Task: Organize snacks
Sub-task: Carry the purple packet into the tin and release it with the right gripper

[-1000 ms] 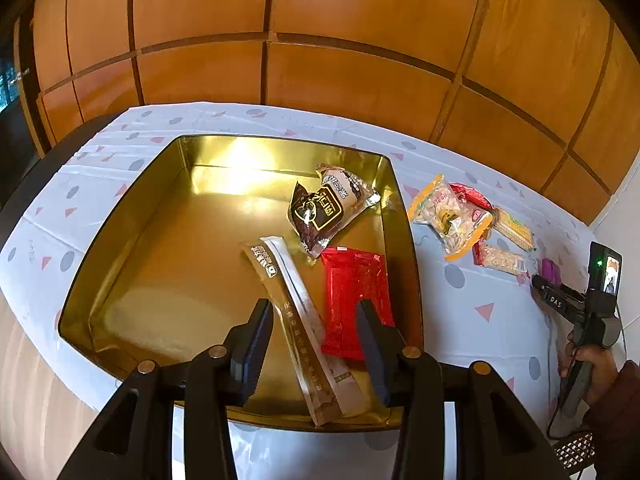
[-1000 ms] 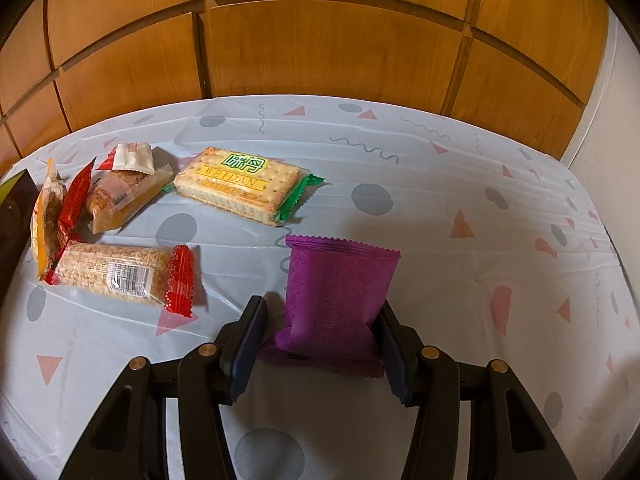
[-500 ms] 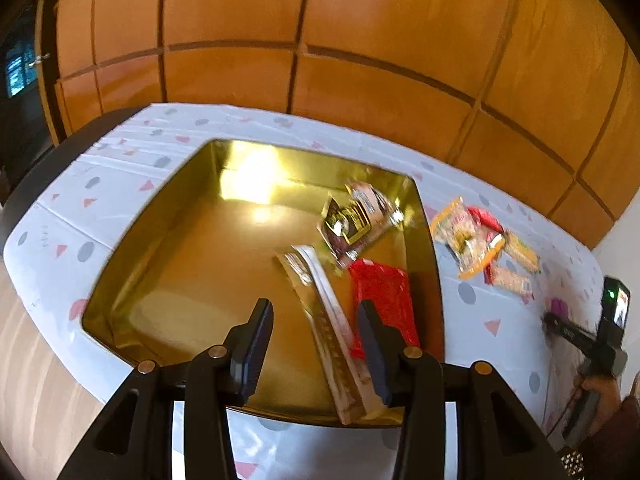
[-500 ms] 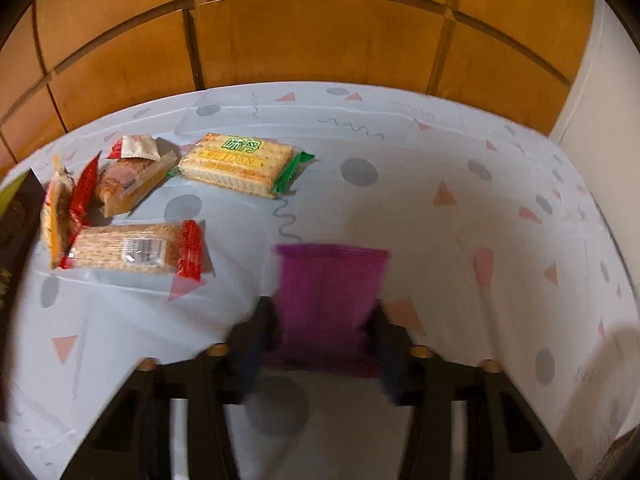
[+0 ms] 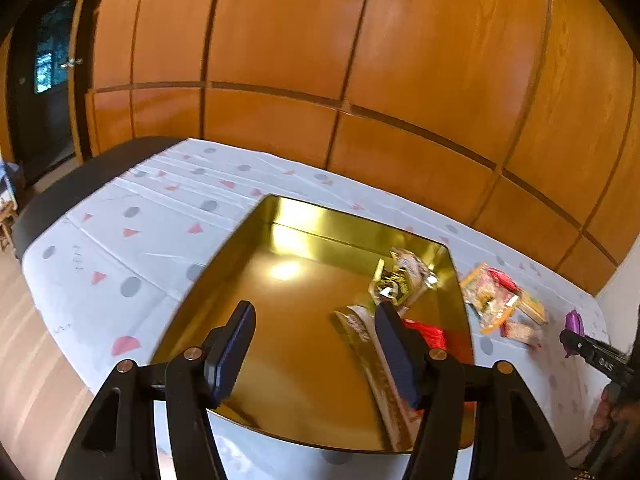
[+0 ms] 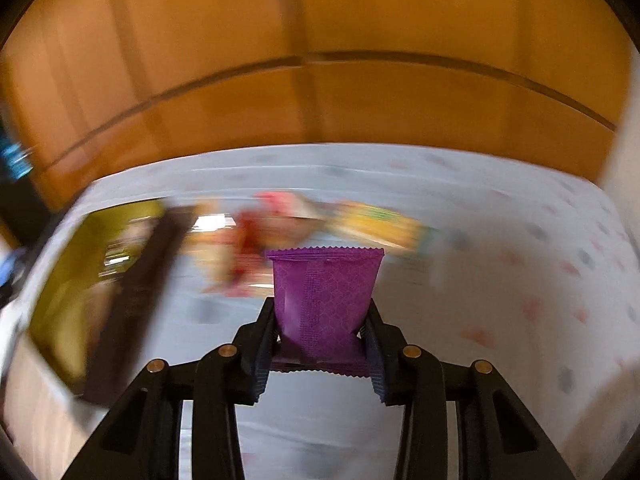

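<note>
Purple packet (image 6: pixel 326 300) sits clamped in our right tool (image 6: pixel 320 344); left tool (image 5: pixel 316 344) gapes apart, empty; swinging fast, we risk it slipping short of the gold tray (image 5: pixel 320 224).

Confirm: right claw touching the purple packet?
Touching. Right wrist view: the right claw has both fingers pressed against the purple packet's sides, pinching it inward, no gap visible.

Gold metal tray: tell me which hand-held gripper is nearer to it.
Left. The left hand-held gripper hangs open over the gold metal tray; the right hand-held gripper, holding the purple snack packet, is off to its right.
</note>
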The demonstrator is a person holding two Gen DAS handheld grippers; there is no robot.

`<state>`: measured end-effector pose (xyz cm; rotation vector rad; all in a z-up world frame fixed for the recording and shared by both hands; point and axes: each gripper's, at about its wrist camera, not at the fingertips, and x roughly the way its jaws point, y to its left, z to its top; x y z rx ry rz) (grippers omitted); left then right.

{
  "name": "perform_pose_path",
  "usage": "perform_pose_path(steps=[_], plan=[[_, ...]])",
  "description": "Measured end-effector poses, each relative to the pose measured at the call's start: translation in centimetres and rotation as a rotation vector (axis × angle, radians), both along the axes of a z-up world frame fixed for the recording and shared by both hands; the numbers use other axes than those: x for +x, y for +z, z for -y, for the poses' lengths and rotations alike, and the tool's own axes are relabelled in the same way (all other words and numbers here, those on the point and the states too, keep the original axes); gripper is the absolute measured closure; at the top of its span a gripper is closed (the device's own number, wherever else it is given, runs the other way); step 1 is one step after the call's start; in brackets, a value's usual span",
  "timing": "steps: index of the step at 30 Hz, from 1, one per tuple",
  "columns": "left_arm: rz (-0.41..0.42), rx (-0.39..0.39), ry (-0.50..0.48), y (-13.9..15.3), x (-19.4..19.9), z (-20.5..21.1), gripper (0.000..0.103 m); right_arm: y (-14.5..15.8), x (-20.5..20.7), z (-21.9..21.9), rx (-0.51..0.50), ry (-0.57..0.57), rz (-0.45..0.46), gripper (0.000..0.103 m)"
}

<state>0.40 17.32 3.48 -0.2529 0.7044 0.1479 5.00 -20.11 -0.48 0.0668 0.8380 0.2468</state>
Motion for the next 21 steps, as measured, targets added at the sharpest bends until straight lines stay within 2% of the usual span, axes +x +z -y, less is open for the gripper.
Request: perform_pose_path(steps=[5,10,14,19,21], plan=[[0.02,-0.036,0.043,0.3,-0.6,-1.5,0.04,1.5,-0.6,-9.5,0.054,0.293,0.018,0.063],[0.009,-0.081,0.087,0.2,-1.0,-2.9,0.04,0.9,-0.5,-17.3,0.091,0.475,-0.016,0.062],[-0.01,-0.087,0.097,-0.4,-1.0,-3.4,0.044,-1.2,-0.7,-21.8,0.093,0.555,-0.084,0.059],[-0.045,-0.062,0.075,-1.2,-0.8,-3.2,0.045,-3.3,-1.8,-23.3,0.072,0.593,-0.132,0.056],[-0.042,-0.058,0.062,-1.3,-0.7,-2.9,0.045,-3.4,-1.9,-22.8,0.073,0.581,-0.14,0.047]])
